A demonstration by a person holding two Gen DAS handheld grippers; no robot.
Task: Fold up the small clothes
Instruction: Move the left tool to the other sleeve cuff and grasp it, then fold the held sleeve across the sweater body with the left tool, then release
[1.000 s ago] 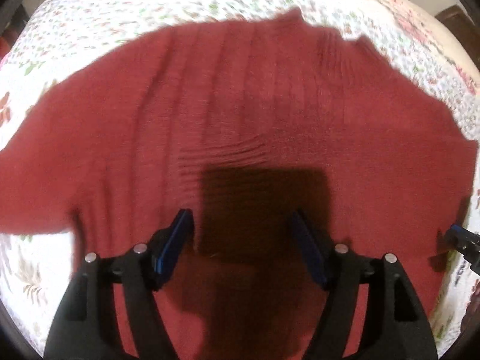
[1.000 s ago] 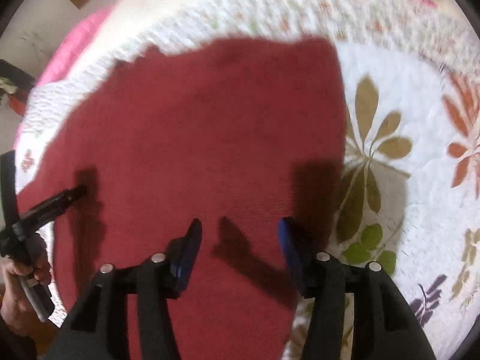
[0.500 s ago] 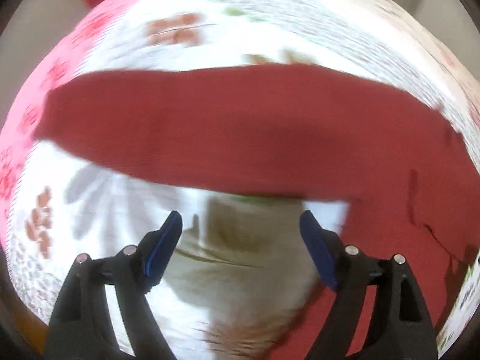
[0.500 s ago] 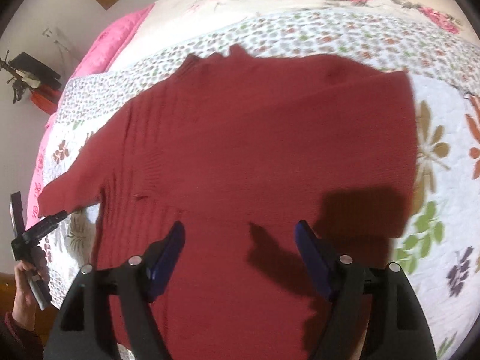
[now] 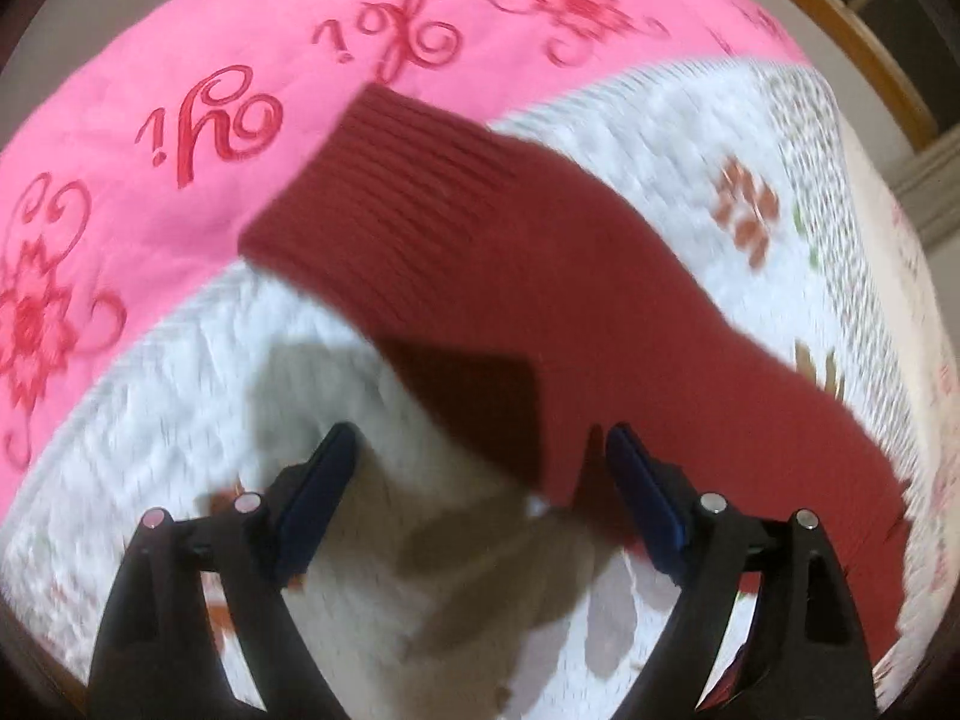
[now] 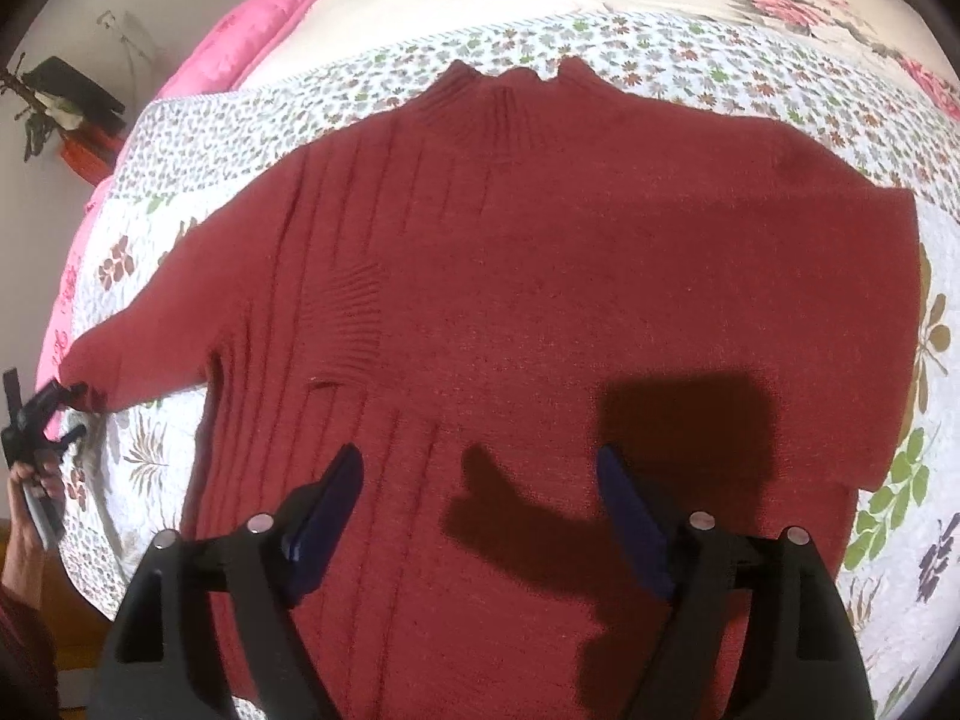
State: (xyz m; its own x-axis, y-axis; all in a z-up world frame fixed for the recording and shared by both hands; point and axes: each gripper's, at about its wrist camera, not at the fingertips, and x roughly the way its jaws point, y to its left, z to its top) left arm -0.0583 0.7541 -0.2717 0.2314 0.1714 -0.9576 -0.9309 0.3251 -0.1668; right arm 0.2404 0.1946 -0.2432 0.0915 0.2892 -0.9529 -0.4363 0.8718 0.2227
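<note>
Right wrist view: we hold the right tongs (image 6: 480, 510) apart over the sweater (image 6: 570, 276) on the bed (image 6: 780, 78); left tongs (image 5: 480, 480) gape beside its sleeve (image 5: 456, 228).

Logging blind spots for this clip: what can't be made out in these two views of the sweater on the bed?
- Sweater hem: cut off by the bottom edge and the right tool in the right wrist view.
- Its right sleeve: seemingly folded in, so the cuff is hidden.
- Left tool: small at the right wrist view's left edge; contact with the left cuff unclear.
- Left wrist view: motion blur smears the quilt pattern.
</note>
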